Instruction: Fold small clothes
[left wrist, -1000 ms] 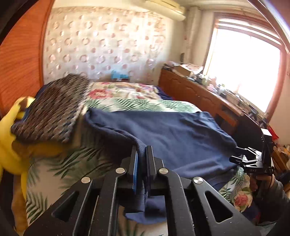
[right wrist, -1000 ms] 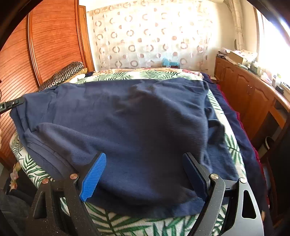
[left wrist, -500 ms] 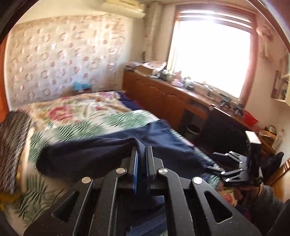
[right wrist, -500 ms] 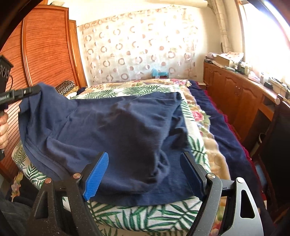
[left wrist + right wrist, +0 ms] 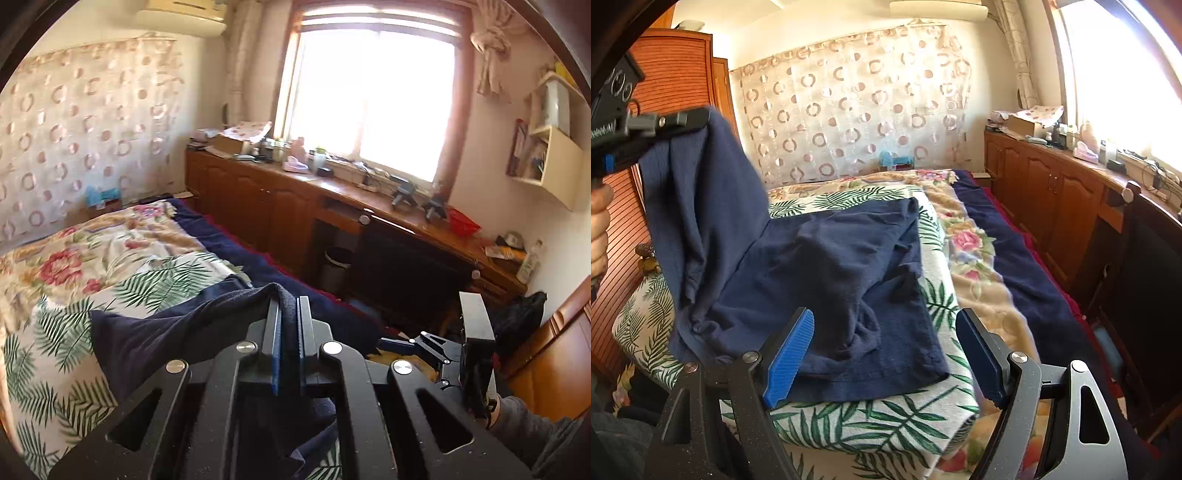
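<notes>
A navy blue garment [image 5: 831,266] lies on the leaf-print bedspread [image 5: 886,417]. Its left part is pulled up off the bed. My left gripper [image 5: 288,306] is shut on that raised edge, with navy cloth [image 5: 155,343] pinched between the blue pads and draping down to the left. In the right wrist view the left gripper [image 5: 683,122] is high at the upper left, and the cloth hangs from it. My right gripper [image 5: 885,317] stands open low over the garment's near edge, its pads apart from the cloth. Its black frame [image 5: 476,343] shows in the left wrist view.
A dark blue blanket [image 5: 1027,266] runs along the bed's right side. Beyond it, wooden cabinets [image 5: 1052,192] with a cluttered top stand under a bright window. A black chair [image 5: 1145,277] is at the right, a wooden wardrobe [image 5: 676,81] at the left, and a bin [image 5: 336,266] on the floor.
My left gripper has lifted the garment's left edge off the bed and swung toward the window side. The cloth now hangs from it. The right gripper has shifted slightly.
</notes>
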{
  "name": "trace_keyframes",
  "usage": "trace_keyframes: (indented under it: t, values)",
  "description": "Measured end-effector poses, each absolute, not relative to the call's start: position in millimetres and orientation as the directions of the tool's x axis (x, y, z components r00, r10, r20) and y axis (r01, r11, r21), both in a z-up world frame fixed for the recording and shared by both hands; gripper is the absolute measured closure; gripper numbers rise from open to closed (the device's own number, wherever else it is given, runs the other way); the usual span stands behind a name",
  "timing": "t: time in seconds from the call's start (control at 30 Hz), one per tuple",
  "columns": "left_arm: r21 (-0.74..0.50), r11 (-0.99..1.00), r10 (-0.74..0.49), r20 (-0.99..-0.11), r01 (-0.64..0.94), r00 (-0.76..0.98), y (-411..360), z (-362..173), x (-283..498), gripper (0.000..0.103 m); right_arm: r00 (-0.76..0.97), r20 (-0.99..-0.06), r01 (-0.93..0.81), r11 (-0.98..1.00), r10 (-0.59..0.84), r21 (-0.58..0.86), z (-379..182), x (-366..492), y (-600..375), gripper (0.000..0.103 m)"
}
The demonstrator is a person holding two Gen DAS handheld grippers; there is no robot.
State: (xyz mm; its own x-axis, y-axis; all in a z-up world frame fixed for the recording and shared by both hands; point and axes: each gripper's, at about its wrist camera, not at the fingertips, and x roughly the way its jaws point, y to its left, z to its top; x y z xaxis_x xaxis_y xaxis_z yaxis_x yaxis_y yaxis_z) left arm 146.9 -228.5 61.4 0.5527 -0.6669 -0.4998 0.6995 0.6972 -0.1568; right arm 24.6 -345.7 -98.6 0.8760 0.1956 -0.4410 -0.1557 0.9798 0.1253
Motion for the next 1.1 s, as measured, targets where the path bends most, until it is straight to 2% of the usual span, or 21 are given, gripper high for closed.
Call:
trace_keyframes:
  t: [0.13, 0.2, 0.27, 0.37, 0.5, 0.77, 1.1]
  values:
    - [-0.139, 0.675, -0.654, -0.567, 0.724, 0.501, -250, 52, 149, 0.095, 0.879, -0.438, -0.146, 0.981, 0.189, 0.129, -99, 18, -353, 0.022]
    - [-0.134, 0.67, -0.653, -0.575, 0.73, 0.494, -252, 48, 148, 0.087, 0.88, -0.439, -0.14, 0.982, 0.182, 0.126, -99, 17, -354, 0.022]
    - [-0.144, 0.665, -0.662, -0.568, 0.733, 0.489, -247, 47, 147, 0.053, 0.88, -0.44, -0.138, 0.982, 0.18, 0.127, -98, 17, -355, 0.022]
    - [-0.138, 0.674, -0.658, -0.56, 0.726, 0.504, -239, 46, 145, 0.031, 0.881, -0.439, -0.135, 0.983, 0.178, 0.128, -97, 17, -357, 0.022]
    - [-0.138, 0.724, -0.623, -0.552, 0.676, 0.555, -216, 39, 148, 0.026, 0.881, -0.438, -0.14, 0.983, 0.18, 0.123, -96, 21, -353, 0.022]
    - [-0.14, 0.83, -0.51, -0.583, 0.541, 0.632, -155, 4, 164, 0.026, 0.874, -0.445, -0.175, 0.981, 0.194, 0.084, -88, 32, -342, 0.022]
    - [-0.149, 0.9, -0.408, -0.62, 0.41, 0.67, -94, -33, 190, 0.026, 0.837, -0.46, -0.331, 0.944, 0.296, 0.006, -64, 81, -284, 0.022]
